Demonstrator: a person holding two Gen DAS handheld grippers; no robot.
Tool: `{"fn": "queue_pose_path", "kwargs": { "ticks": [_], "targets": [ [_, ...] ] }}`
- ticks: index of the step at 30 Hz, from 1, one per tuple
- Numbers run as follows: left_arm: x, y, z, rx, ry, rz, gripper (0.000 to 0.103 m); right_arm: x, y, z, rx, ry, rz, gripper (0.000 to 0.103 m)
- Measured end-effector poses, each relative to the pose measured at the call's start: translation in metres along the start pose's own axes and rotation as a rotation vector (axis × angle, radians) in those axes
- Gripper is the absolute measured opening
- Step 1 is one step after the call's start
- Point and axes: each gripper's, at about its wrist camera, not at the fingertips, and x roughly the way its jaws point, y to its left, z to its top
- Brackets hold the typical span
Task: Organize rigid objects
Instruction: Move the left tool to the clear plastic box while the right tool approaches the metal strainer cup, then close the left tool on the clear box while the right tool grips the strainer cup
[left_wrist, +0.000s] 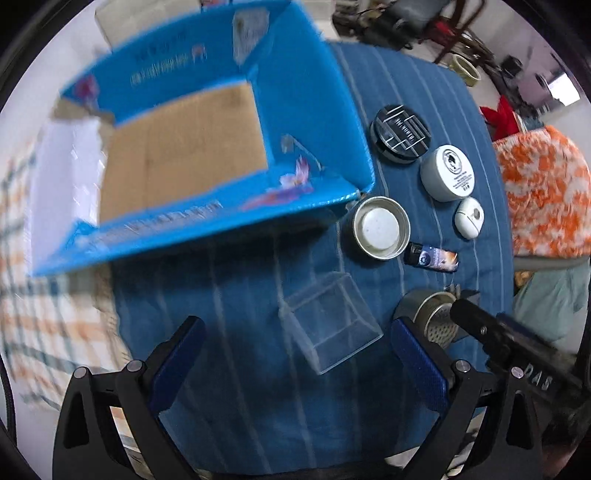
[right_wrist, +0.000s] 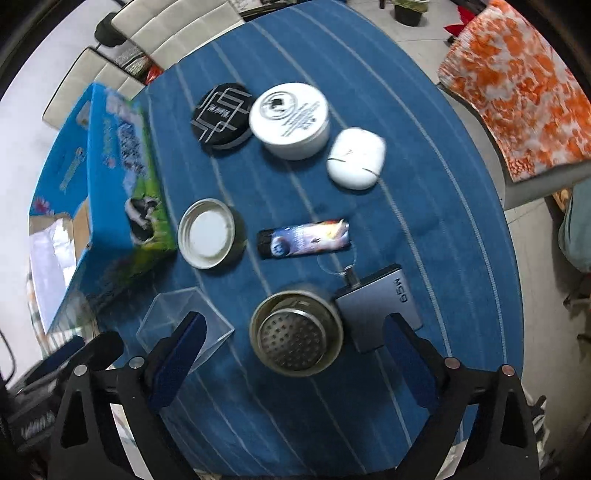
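Observation:
Several rigid items lie on a blue striped cloth (left_wrist: 258, 387): a black round lid (left_wrist: 400, 134), a white round tin (left_wrist: 447, 171), a white oval case (left_wrist: 469, 218), a metal lid with a white liner (left_wrist: 380, 227) and a small dark bottle (left_wrist: 432, 256). An open blue cardboard box (left_wrist: 184, 147) stands to the left, blurred. My left gripper (left_wrist: 299, 354) is open, and a clear plastic box (left_wrist: 328, 321) lies between its fingers, untouched. My right gripper (right_wrist: 295, 350) is open above a metal strainer cup (right_wrist: 295, 332). A grey charger block (right_wrist: 380, 306) sits beside the cup.
An orange and white patterned cloth (right_wrist: 517, 92) covers a seat off the table's right edge. White cushioned chairs (right_wrist: 166, 33) stand behind the table. The blue box (right_wrist: 107, 192) sits at the table's left edge. Clutter on the floor shows at the far back.

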Motion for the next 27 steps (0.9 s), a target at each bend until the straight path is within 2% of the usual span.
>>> {"fn": "queue_pose_path", "kwargs": {
  "ticks": [2,7,11,13,16,20,24,27],
  "targets": [
    [0.013,-0.001,0.004,-0.037,0.017,-0.012,0.103,0.004,-0.006,0.001,0.016,0.006,-0.001,0.098],
    [0.047,-0.009,0.010,-0.058,0.083,-0.007,0.103,0.001,-0.015,-0.002,0.011,-0.028,-0.042,0.098],
    [0.081,-0.013,0.008,-0.055,0.151,0.031,0.103,0.003,-0.014,-0.011,-0.011,-0.023,-0.029,0.088],
    [0.090,-0.012,0.003,-0.051,0.156,0.022,0.082,0.008,-0.010,-0.012,-0.026,-0.004,-0.016,0.086],
    [0.091,-0.010,-0.005,-0.028,0.149,0.020,0.076,0.016,-0.001,-0.015,-0.059,0.029,0.003,0.083],
    [0.082,0.001,-0.018,0.034,0.123,0.106,0.071,0.033,0.017,-0.016,-0.110,0.065,-0.012,0.083],
    [0.081,0.024,-0.031,0.004,0.142,0.118,0.071,0.049,0.029,-0.018,-0.156,0.066,-0.061,0.085],
    [0.079,0.032,-0.037,-0.015,0.139,0.112,0.071,0.061,0.036,-0.019,-0.189,0.104,-0.097,0.083]
  ]
}}
